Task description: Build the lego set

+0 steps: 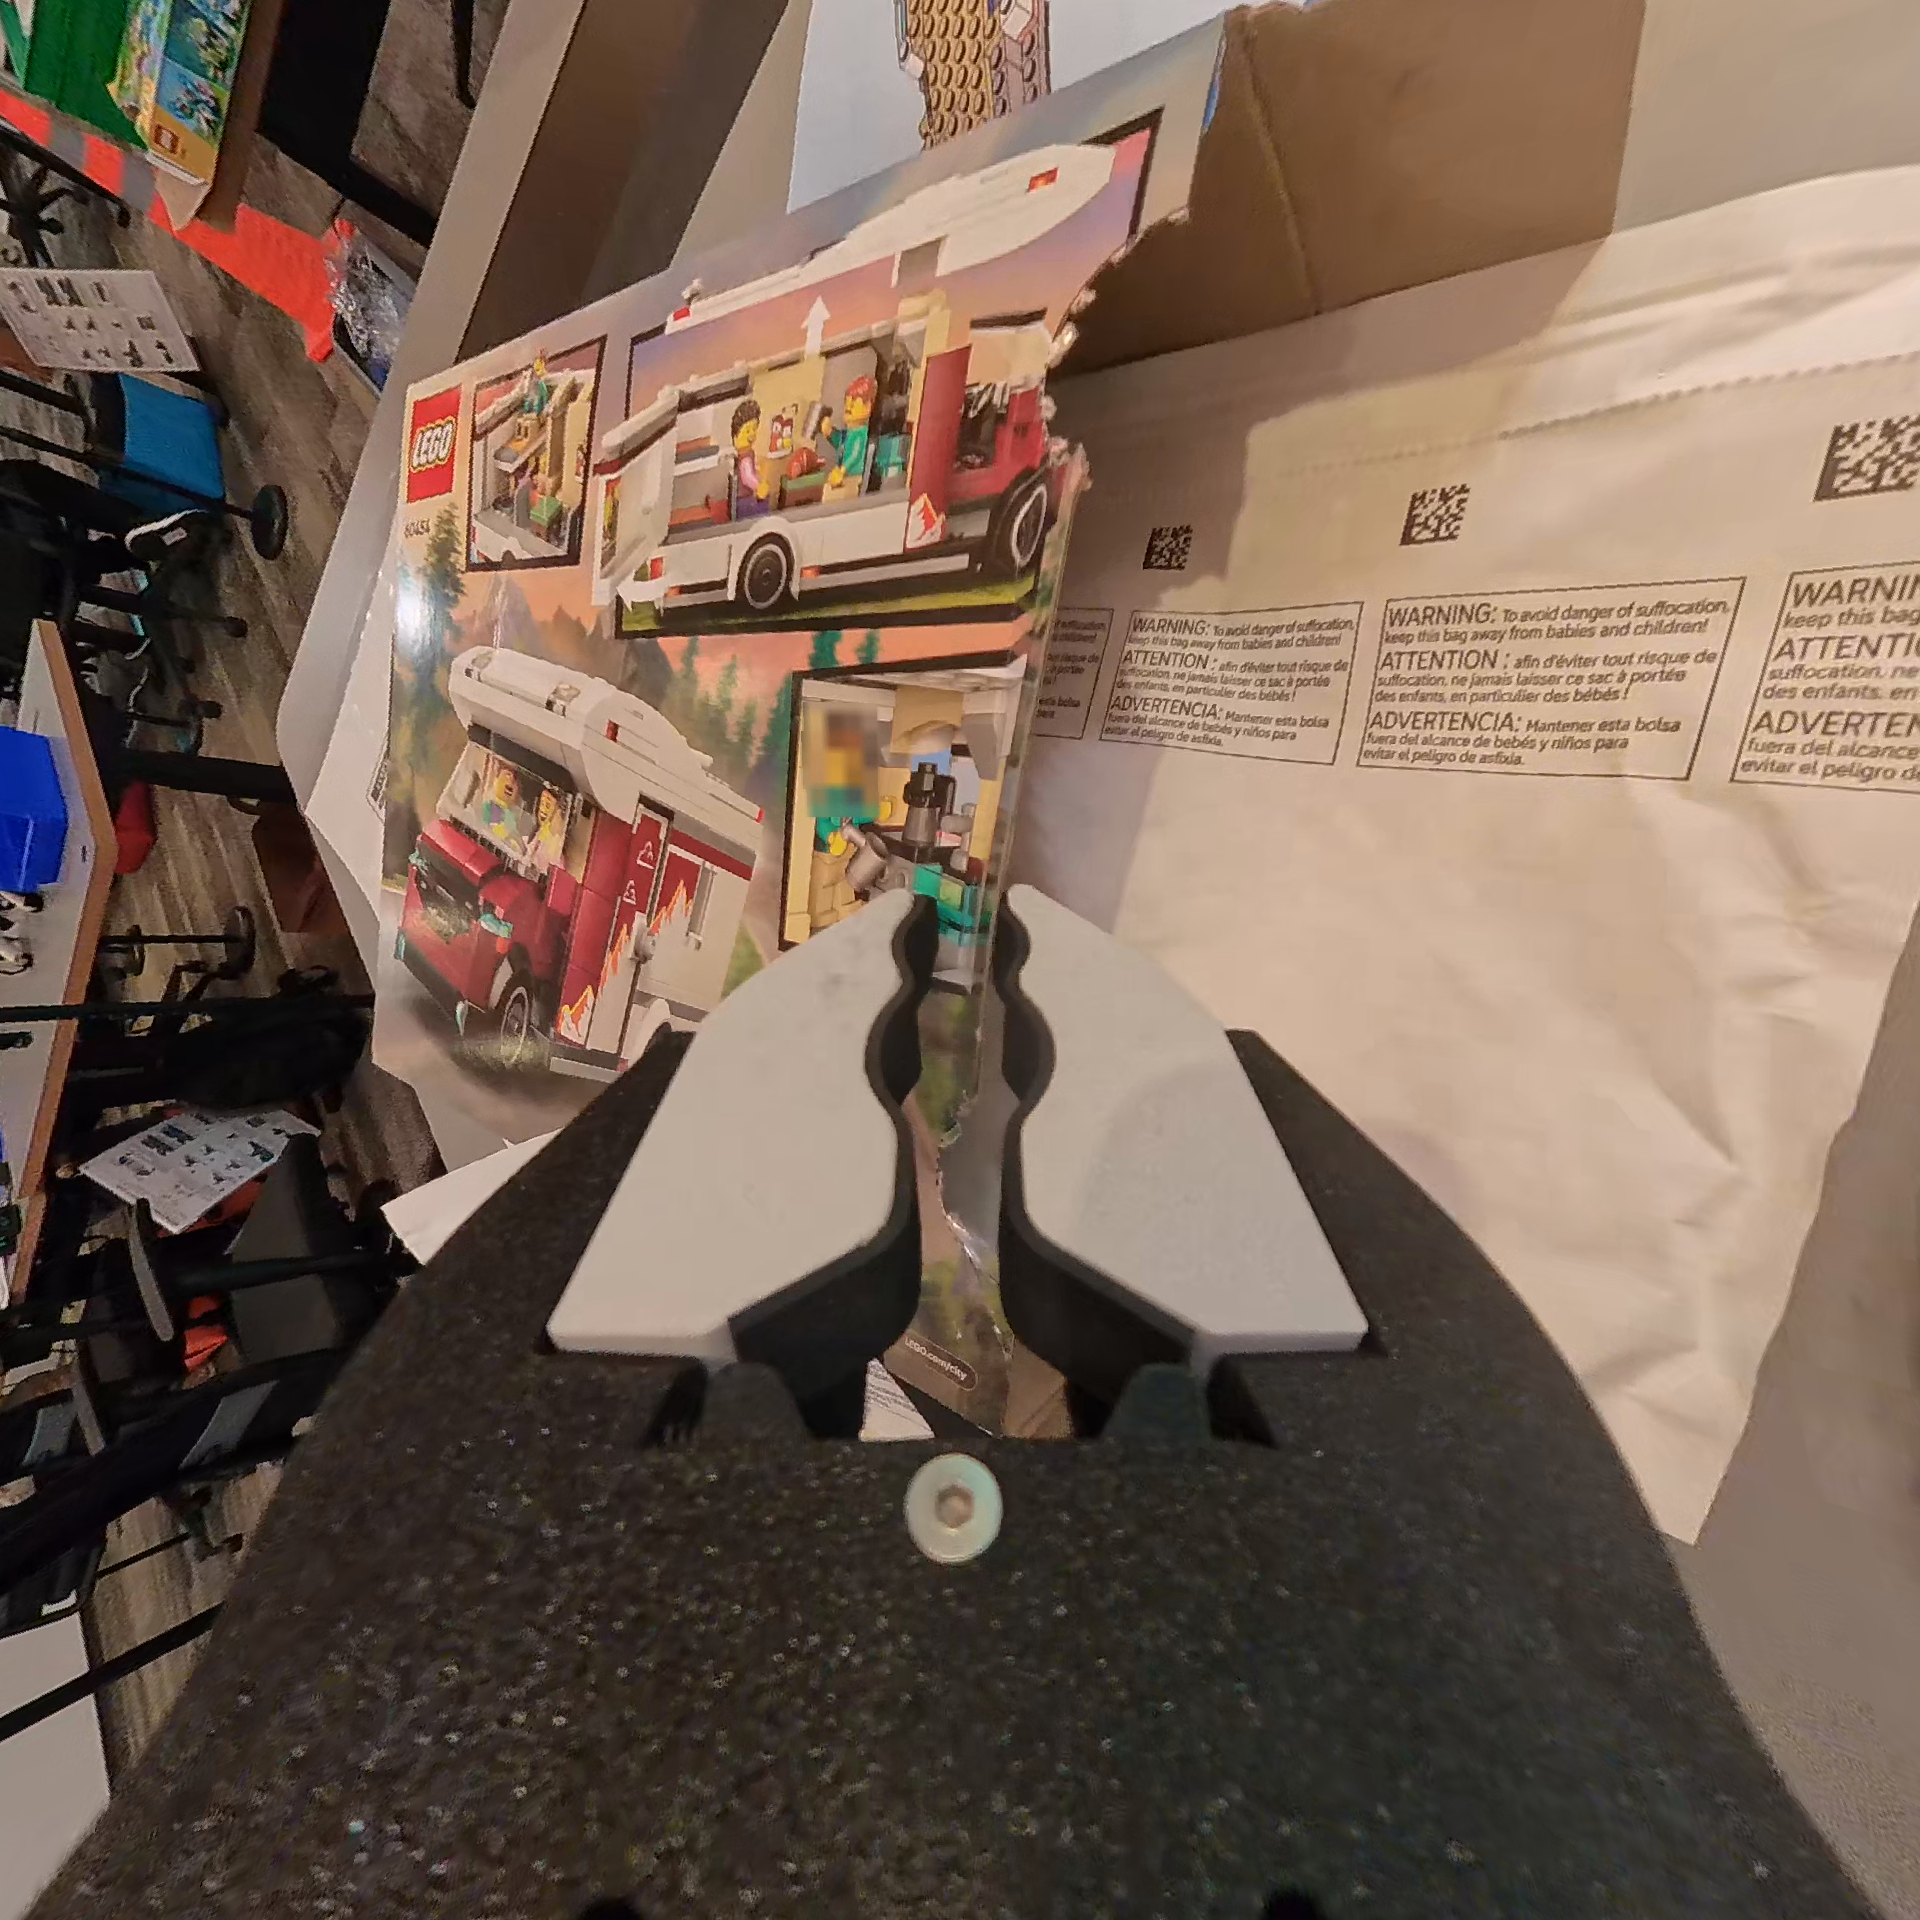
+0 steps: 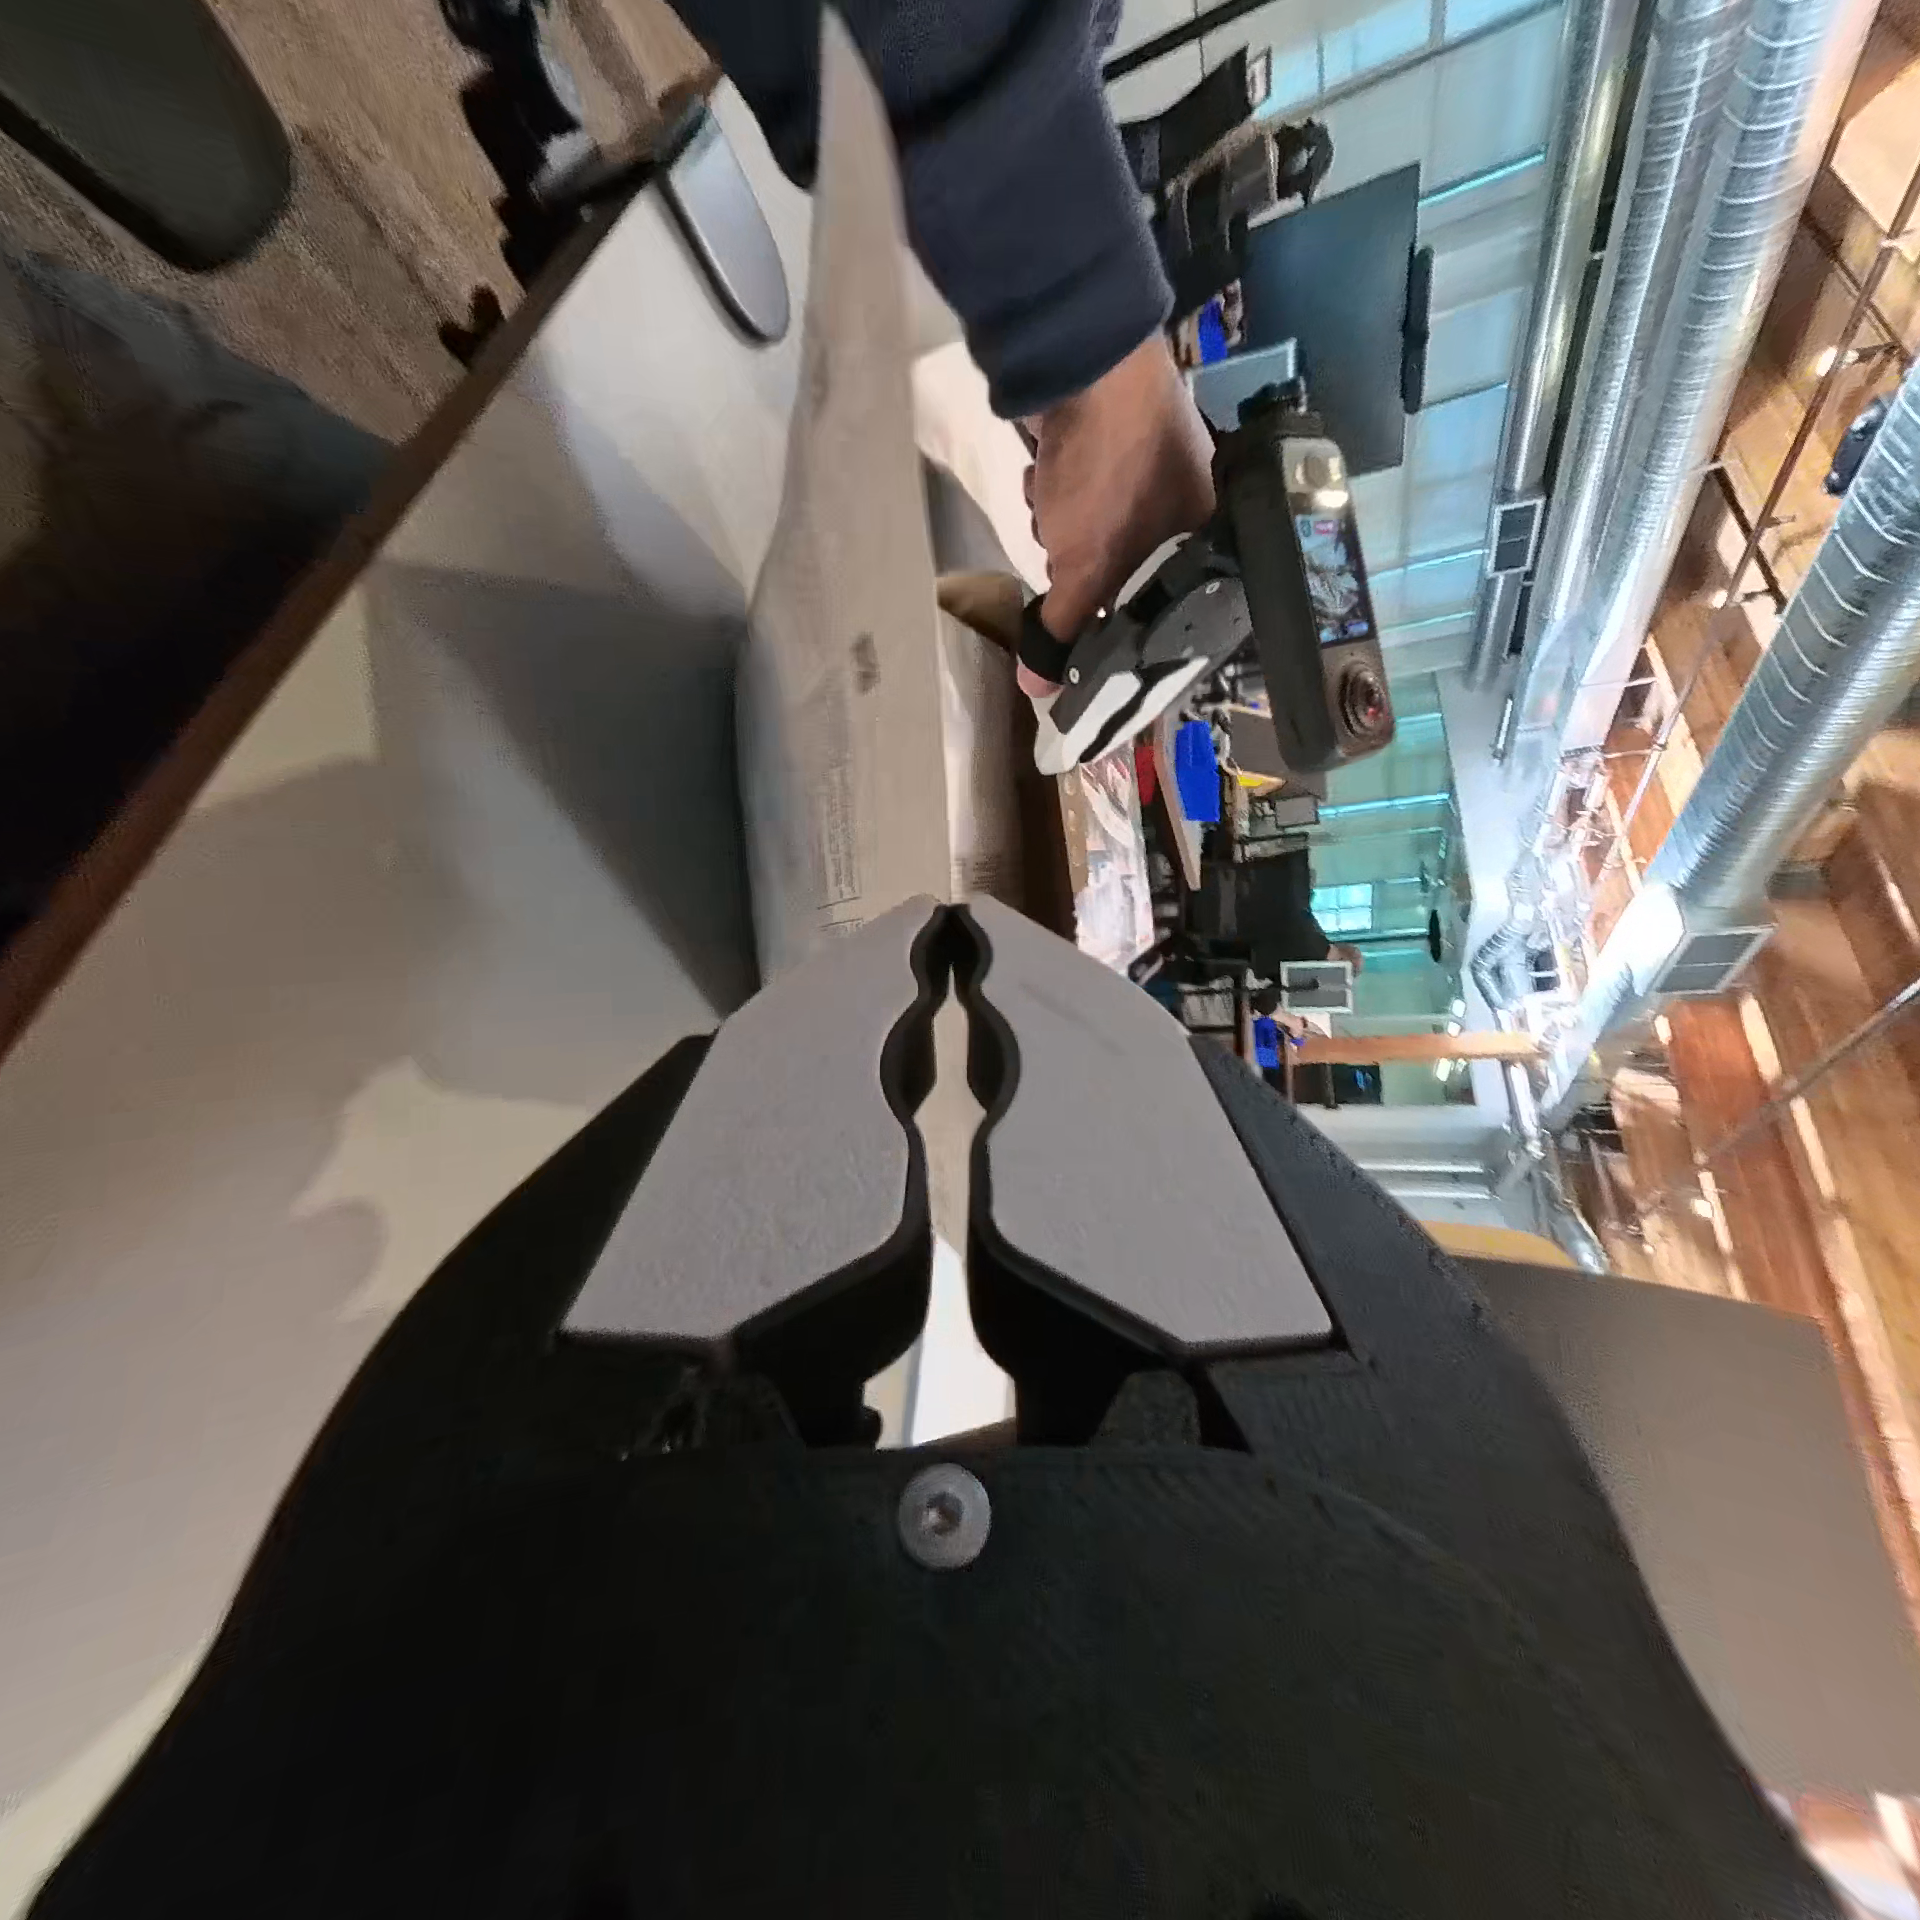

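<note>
My left gripper (image 1: 956, 935) is shut on the torn edge of a colourful toy-brick box (image 1: 644, 644); the cardboard runs down between its two grey fingers (image 1: 790, 1122), and the box stands tilted up. A white paper bag (image 1: 1455, 883) with printed warning panels comes out of the box's open brown inside (image 1: 1351, 208) and spreads to the right. My right gripper (image 2: 951, 920) is shut on the edge of that bag (image 2: 842, 665), which shows edge-on and raised off the table. The left gripper (image 2: 1091, 717) also shows in the right wrist view, held by a hand (image 2: 1112, 499).
The grey table (image 2: 312, 935) has a dark front edge (image 2: 312, 540). Beyond it are chairs (image 1: 156, 561), printed sheets (image 1: 197, 1153), other toy boxes (image 1: 177, 83) and blue bins (image 1: 31, 810) on nearby tables. A person's dark sleeve (image 2: 1018, 208) reaches in from above. There is about 30 cm between the tips of the two grippers.
</note>
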The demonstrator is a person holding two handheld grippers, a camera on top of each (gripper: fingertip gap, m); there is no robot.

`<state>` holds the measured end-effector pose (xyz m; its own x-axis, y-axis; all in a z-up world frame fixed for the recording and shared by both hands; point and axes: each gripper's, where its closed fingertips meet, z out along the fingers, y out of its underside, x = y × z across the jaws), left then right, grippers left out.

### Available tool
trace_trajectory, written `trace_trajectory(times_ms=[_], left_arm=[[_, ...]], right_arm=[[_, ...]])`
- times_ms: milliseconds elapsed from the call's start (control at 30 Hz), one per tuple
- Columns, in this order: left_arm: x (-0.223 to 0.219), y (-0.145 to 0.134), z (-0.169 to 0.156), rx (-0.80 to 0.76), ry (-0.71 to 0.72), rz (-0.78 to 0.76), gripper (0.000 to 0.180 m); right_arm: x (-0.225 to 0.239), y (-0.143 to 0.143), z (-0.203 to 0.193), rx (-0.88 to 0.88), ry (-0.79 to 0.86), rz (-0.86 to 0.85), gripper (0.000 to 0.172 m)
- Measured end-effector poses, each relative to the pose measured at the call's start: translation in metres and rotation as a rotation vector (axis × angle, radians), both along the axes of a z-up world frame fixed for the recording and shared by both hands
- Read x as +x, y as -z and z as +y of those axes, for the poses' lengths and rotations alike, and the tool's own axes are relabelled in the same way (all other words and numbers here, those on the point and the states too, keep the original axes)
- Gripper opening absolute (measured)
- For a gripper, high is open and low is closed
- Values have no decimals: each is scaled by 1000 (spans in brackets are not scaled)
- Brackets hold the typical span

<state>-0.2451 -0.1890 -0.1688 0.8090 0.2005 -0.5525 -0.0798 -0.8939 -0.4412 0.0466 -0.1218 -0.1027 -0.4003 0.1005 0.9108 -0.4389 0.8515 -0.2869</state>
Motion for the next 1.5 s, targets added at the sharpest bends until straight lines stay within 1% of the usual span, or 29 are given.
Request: trace_trajectory(times_ms=[233, 333, 400, 500, 567, 633, 667, 733, 767, 833, 900, 933, 1033, 1100, 1133, 1167, 1233, 1300, 1367, 1433, 1500], left_arm=[[-1, 0, 2, 7, -21, 10, 15], [1, -1, 2, 18, -26, 15, 19], [6, -6, 6, 77, -19, 7, 30], [19, -24, 7, 196, 7, -13, 48], [26, -38, -7, 275, -6, -15, 58], [24, -43, -37, 304, -65, 4, 67], [19, -41, -57, 295, -111, 14, 70], [8, -31, -100, 265, -229, 24, 77], [6, -23, -118, 258, -272, 0, 78], [4, -4, -142, 252, -339, -64, 78], [5, 16, -158, 190, -393, -116, 82], [7, 23, -160, 170, -399, -131, 87], [17, 32, -152, 163, -383, -165, 88], [14, 39, -155, 76, -397, -102, 85], [11, 43, -157, 21, -403, -63, 78], [7, 46, -160, -23, -410, -24, 60], [0, 48, -166, -63, -432, 40, 40], [-7, 42, -175, -83, -455, 129, 20], [-13, 27, -184, -57, -480, 240, 0], [-14, 4, -194, -3, -505, 337, 0], [-12, -26, -202, 73, -517, 427, 0]], right_arm=[[35, -4, 18, -93, -73, -48, 0], [38, 7, 25, -90, -62, -91, 0], [38, 17, 27, -88, -52, -123, 0], [33, 33, 22, -86, -43, -153, 0], [28, 47, 15, -80, -40, -172, 0], [23, 62, 8, -71, -43, -193, 0], [22, 69, 5, -66, -47, -203, 0], [20, 81, 0, -63, -58, -224, 0], [19, 85, -1, -66, -64, -234, 0], [18, 91, -4, -76, -69, -254, 0], [16, 96, -5, -83, -68, -264, 0], [15, 98, -5, -86, -66, -269, 0], [13, 101, -5, -105, -57, -282, 0], [13, 104, -6, -112, -55, -290, 0], [13, 106, -6, -112, -53, -294, 0], [13, 108, -6, -113, -52, -298, 0], [14, 110, -5, -118, -47, -302, 0], [15, 111, -4, -127, -42, -303, 0], [15, 112, -2, -137, -34, -304, 0], [16, 114, -1, -146, -28, -304, 0], [16, 116, 0, -157, -24, -309, 0]])
